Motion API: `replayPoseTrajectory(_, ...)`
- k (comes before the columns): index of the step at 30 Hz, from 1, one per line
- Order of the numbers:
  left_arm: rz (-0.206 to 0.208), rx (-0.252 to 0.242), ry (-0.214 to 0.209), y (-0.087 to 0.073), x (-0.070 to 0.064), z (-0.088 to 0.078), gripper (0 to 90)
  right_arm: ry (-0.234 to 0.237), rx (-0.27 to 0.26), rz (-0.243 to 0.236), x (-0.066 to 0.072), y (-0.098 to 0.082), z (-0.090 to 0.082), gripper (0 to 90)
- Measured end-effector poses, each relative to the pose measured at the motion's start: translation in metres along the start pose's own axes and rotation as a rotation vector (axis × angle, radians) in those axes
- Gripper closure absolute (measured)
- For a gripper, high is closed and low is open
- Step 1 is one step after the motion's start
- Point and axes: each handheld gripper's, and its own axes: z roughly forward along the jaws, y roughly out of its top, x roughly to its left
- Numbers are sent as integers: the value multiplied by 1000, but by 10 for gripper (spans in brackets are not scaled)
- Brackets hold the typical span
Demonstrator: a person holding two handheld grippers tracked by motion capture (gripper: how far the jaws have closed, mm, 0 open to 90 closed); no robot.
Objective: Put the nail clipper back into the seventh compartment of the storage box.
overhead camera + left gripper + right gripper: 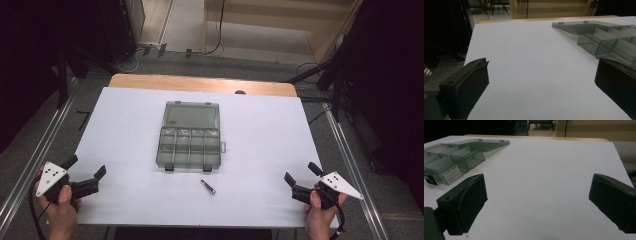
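— Where are your grippers just now?

— My left gripper (86, 170) sits at the near left corner of the white table (260, 125), held in my left hand (62, 210). My right gripper (302, 174) is at the near right corner, in my right hand (320, 212). They are well apart, one on each side.

— And the jaws?

— Both pairs are spread wide with nothing between them. In the left gripper view my left gripper (541, 75) has only bare tabletop between its black jaws; in the right gripper view the same goes for my right gripper (537, 195).

— What lies on the table?

— A smoky translucent organizer box (190, 140) sits near the middle, its lid laid open flat toward the far side. The tray part is divided into compartments, and I cannot make out anything inside them. Two dark latches show at its near edge.

— Anything closer to you?

— A small dark stick-like object (208, 186) lies flat on the table, just in front of the box toward me and a little right of its middle. It is apart from the box and roughly between my two grippers, nearer the centre than either. I cannot tell what it is.

— Do you see the box from the jaws?

— Yes: the organizer box (604, 37) is at the upper right in the left gripper view, and the organizer box (456, 157) is at the upper left in the right gripper view, with a white label on its side wall.
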Motion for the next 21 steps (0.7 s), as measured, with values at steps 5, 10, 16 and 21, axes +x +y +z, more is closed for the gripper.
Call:
replayPoseTrajectory(5, -14, -7, -2, -1, 1, 0, 0, 13, 18, -15, 2, 2, 1, 24)
replayPoseTrajectory(10, -8, -6, -3, -1, -1, 1, 0, 33, 30, -16, 4, 5, 2, 32)
replayPoseTrajectory(16, 0, -3, -2, -2, -2, 1, 0, 53, 45, -32, 11, 13, 3, 46)
replayPoseTrajectory(21, 9, -1, 5, -2, -3, 2, 0, 83, 68, -46, 19, 21, 5, 54)
